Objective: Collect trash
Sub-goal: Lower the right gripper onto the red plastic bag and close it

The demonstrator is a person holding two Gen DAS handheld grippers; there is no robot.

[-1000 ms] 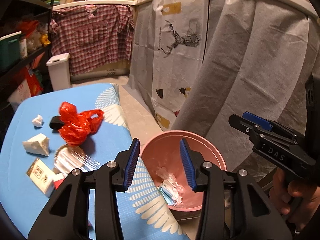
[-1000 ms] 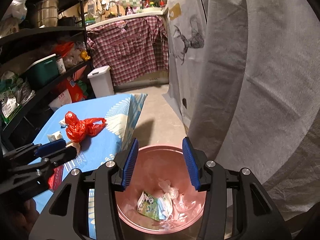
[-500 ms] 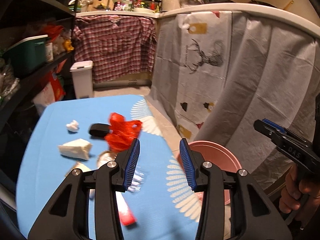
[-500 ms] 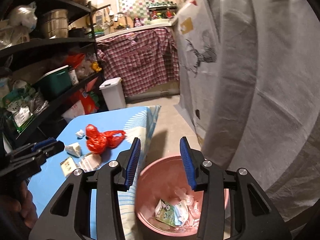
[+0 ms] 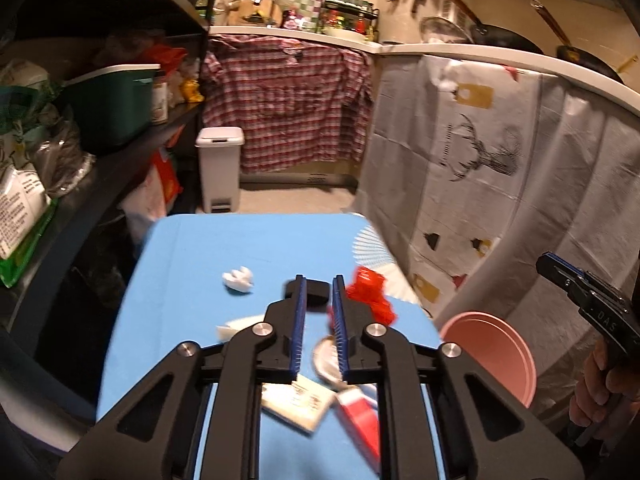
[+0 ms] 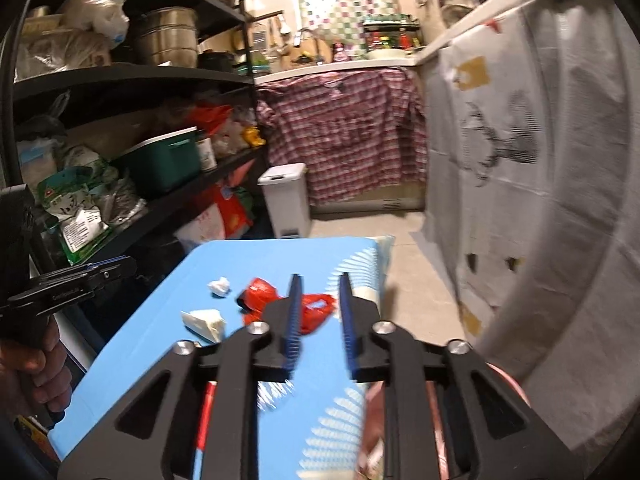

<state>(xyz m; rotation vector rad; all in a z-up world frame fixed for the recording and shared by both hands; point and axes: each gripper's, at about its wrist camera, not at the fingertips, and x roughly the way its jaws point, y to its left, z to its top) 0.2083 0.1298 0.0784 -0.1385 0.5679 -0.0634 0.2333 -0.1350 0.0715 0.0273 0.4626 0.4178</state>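
Observation:
Trash lies on the blue table [image 5: 192, 264]: a red plastic bag [image 5: 372, 292], a white crumpled tissue [image 5: 239, 278], a white wedge of paper [image 6: 204, 322], a clear plastic lid [image 5: 326, 362], a white printed packet [image 5: 298, 400] and a red packet [image 5: 360, 420]. A pink bin [image 5: 492, 356] stands off the table's right edge. My left gripper [image 5: 319, 292] is open and empty above the trash. My right gripper [image 6: 320, 292] is open and empty, over the table's right part near the red bag [image 6: 280, 304], with the bin rim [image 6: 516, 392] at its lower right.
A black shelf unit [image 5: 100, 128] full of bags and a green box runs along the left. A white pedal bin [image 5: 219, 168] stands behind the table. Grey cloth with a deer print [image 5: 480, 152] hangs on the right. Bare floor [image 6: 416, 280] lies between table and cloth.
Both grippers have swung left from over the pink bin to over the blue table. The left gripper's jaws have narrowed. The trash lies as before.

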